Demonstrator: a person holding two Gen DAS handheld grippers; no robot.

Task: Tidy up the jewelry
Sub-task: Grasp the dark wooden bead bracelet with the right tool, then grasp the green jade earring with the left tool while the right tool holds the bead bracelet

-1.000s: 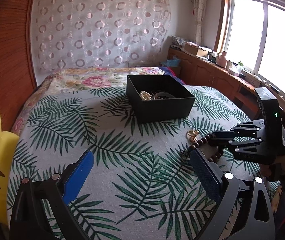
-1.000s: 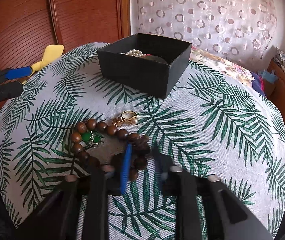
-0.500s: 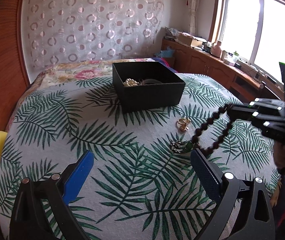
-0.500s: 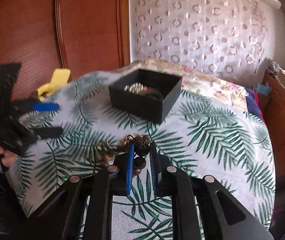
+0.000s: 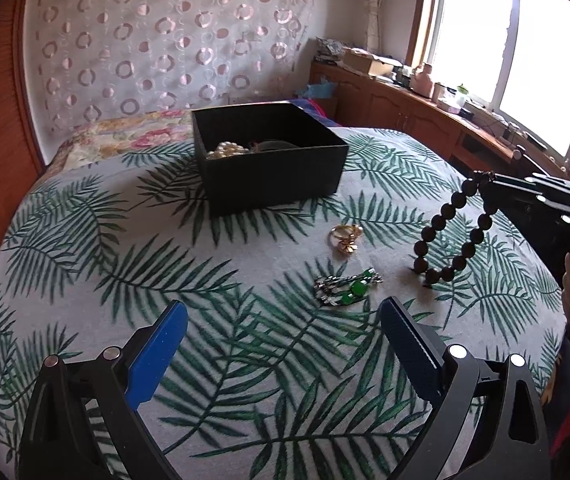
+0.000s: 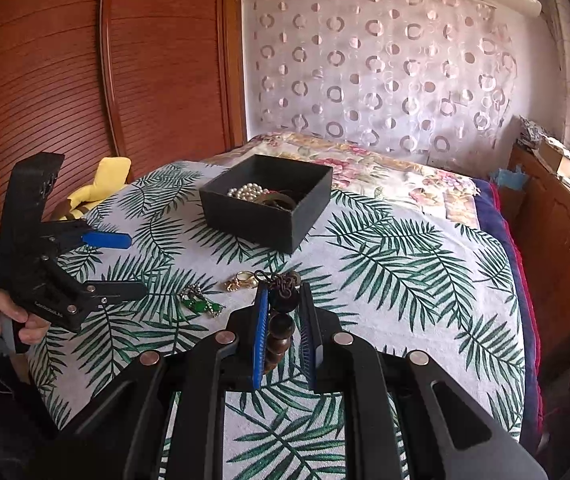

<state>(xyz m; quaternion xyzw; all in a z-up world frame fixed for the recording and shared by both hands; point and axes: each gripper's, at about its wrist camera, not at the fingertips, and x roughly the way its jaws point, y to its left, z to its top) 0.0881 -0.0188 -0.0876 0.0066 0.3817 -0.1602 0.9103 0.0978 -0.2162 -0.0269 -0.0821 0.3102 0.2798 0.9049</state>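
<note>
My right gripper [image 6: 283, 296] is shut on a dark wooden bead bracelet [image 6: 281, 326], which hangs from its tips with its lowest beads near the cloth in the left wrist view [image 5: 451, 232]. A gold ring [image 5: 345, 236] and a green-stone silver piece [image 5: 347, 286] lie on the palm-leaf cloth [image 5: 85, 248]. A black open box [image 5: 269, 156] holds pearls [image 5: 227, 150] and other jewelry. My left gripper [image 5: 281, 340] is open and empty, low over the cloth near the green piece. It also shows in the right wrist view [image 6: 125, 264].
A yellow plush toy [image 6: 103, 184] lies at the bed's left edge by the wooden wardrobe [image 6: 85, 80]. A wooden cabinet [image 5: 425, 112] with clutter runs under the window on the right. A floral blanket [image 6: 385, 168] lies behind the box.
My right gripper closed on the bead bracelet and lifted it off the cloth, away from the ring and green piece. Both views have risen and pulled back a little.
</note>
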